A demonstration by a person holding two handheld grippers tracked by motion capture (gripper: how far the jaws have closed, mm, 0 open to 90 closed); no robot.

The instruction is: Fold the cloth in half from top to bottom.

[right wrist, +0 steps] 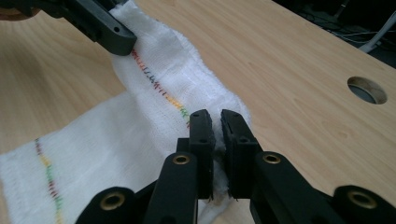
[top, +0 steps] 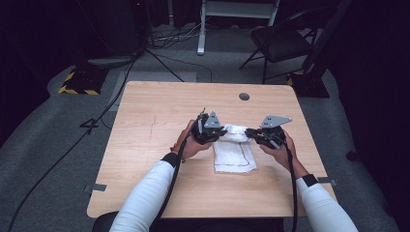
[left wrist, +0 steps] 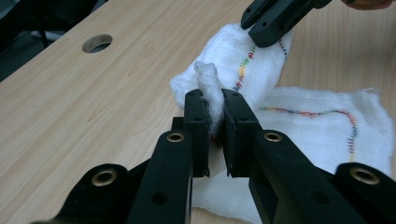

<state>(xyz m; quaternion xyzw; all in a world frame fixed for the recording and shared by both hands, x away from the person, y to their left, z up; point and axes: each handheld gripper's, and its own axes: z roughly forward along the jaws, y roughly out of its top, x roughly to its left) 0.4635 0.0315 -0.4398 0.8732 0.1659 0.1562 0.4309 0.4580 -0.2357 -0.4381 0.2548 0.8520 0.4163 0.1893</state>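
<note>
A white cloth [top: 235, 150] with a line of coloured stitching lies on the wooden table [top: 159, 121], its far edge lifted off the surface. My left gripper [top: 218, 133] is shut on the far left corner of the cloth [left wrist: 243, 70], which bunches up between its pads [left wrist: 198, 114]. At the far right corner my right gripper [top: 252, 134] is likewise shut on the cloth [right wrist: 154, 84]. The two grippers face each other, and the raised edge curls between them. In each gripper view the other gripper's jaws show at the top, pinching the fabric.
A round cable hole [top: 244, 96] sits in the table near its far edge. Beyond the table stand a black chair [top: 280, 41] and a white frame leg [top: 201, 29]. Cables run over the grey floor at left.
</note>
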